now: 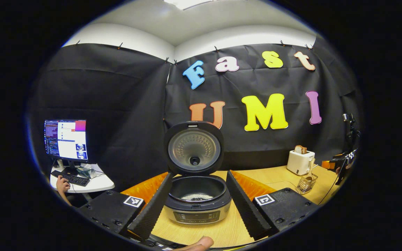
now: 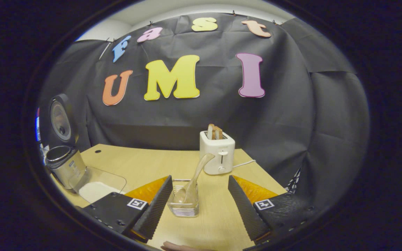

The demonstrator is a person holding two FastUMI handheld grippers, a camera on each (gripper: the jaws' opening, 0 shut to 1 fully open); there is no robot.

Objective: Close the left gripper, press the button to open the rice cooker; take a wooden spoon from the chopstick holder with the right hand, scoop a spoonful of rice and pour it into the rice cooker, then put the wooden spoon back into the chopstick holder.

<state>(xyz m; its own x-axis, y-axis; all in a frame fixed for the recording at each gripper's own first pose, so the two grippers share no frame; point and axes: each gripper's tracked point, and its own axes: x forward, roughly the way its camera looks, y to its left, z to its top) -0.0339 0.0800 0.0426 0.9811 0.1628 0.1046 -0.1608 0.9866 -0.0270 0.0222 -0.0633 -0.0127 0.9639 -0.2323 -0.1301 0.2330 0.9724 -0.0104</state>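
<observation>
The rice cooker (image 1: 196,205) stands open on the wooden table, lid (image 1: 194,149) upright, with some white rice in its dark pot. My left gripper (image 1: 196,200) is open, its fingers on either side of the cooker without touching it. In the right gripper view the cooker (image 2: 65,164) sits at the far left. The wooden spoon (image 2: 193,181) leans in the wire chopstick holder (image 2: 184,202), handle up and to the right. My right gripper (image 2: 197,200) is open, with the holder between its fingers and nothing gripped. The holder with the spoon (image 1: 307,181) is also at the right in the left gripper view.
A clear container of rice (image 2: 98,188) lies beside the cooker. A white toaster (image 2: 217,153) holding bread stands behind the holder, its cord trailing right. Off the table's left end, a monitor (image 1: 66,139) and keyboard sit on a small desk with a person's hand on them.
</observation>
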